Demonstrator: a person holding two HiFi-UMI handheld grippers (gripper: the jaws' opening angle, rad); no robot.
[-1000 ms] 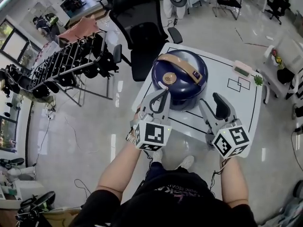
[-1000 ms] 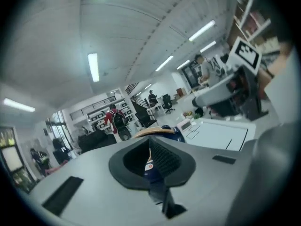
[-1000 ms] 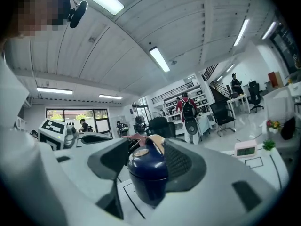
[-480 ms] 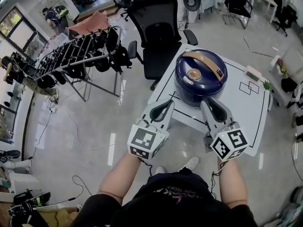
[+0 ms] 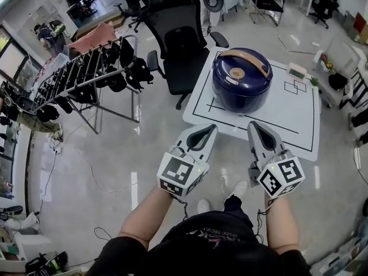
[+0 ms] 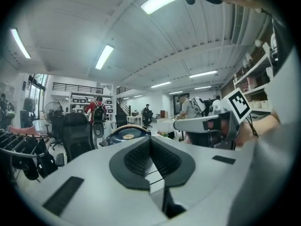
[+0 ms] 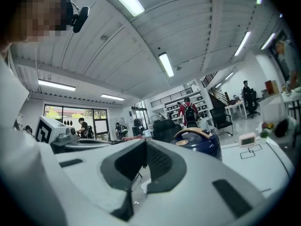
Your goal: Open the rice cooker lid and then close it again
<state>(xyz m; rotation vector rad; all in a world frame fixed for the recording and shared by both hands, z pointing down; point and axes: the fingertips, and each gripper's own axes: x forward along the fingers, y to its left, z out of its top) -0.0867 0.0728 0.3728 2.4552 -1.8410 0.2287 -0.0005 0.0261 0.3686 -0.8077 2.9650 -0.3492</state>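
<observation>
Both grippers shut and empty, held short of the table; rice cooker lid down.

I hold the 2 grippers side by side over the floor, the left gripper [image 5: 206,132] and the right gripper [image 5: 257,128], just short of the near edge of the white table [image 5: 287,114]. Both point roughly level toward the blue rice cooker [image 5: 241,80] but stay well apart from it. The left jaws are pressed together with nothing between them. The right jaws have just been closing and now meet on nothing as well. The cooker stands upright inside the black outline on the table. Its lid [image 5: 237,73] is seated flat, and the tan handle [image 5: 244,59] lies across the top. With the lid down and both grippers clear of it, I judge the cooker needs no holding now, so I keep the grippers closed and out of its way.
</observation>
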